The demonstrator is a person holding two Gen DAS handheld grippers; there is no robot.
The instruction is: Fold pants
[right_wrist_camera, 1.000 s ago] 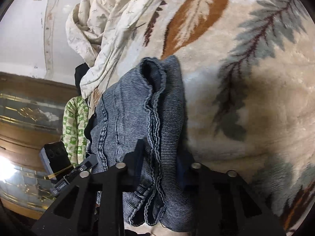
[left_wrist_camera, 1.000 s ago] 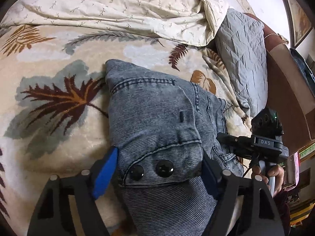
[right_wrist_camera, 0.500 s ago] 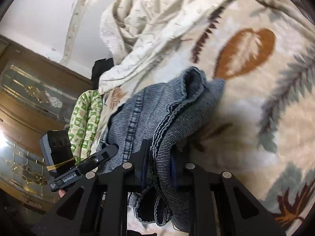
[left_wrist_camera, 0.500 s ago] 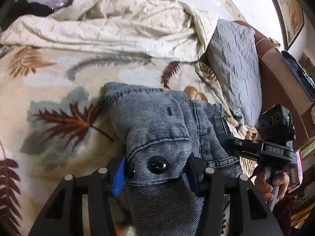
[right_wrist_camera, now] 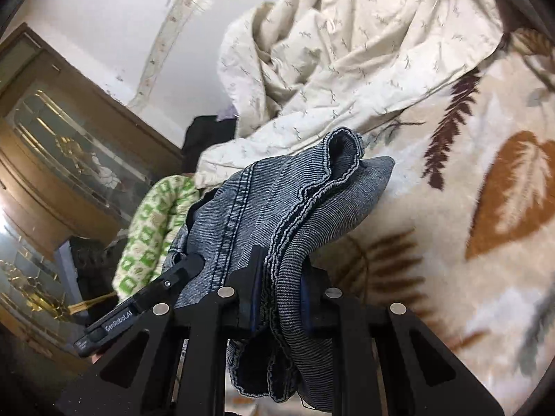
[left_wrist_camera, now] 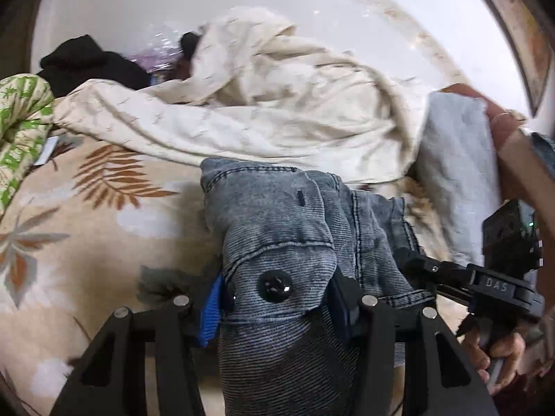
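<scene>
Both hand-held grippers pinch the pants above the bed: left at the waistband, right at the hems. Keep both corners level and taut, then lay them flat.

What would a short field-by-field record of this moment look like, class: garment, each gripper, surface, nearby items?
garment: grey-blue denim pants, bunched and lifted
left gripper: shut on the buttoned waistband
right gripper: shut on stacked hem edges
surface: cream plush blanket with leaf print
behind: crumpled cream sheet
beside: grey quilted pillow
also: green-and-white patterned cloth
</scene>
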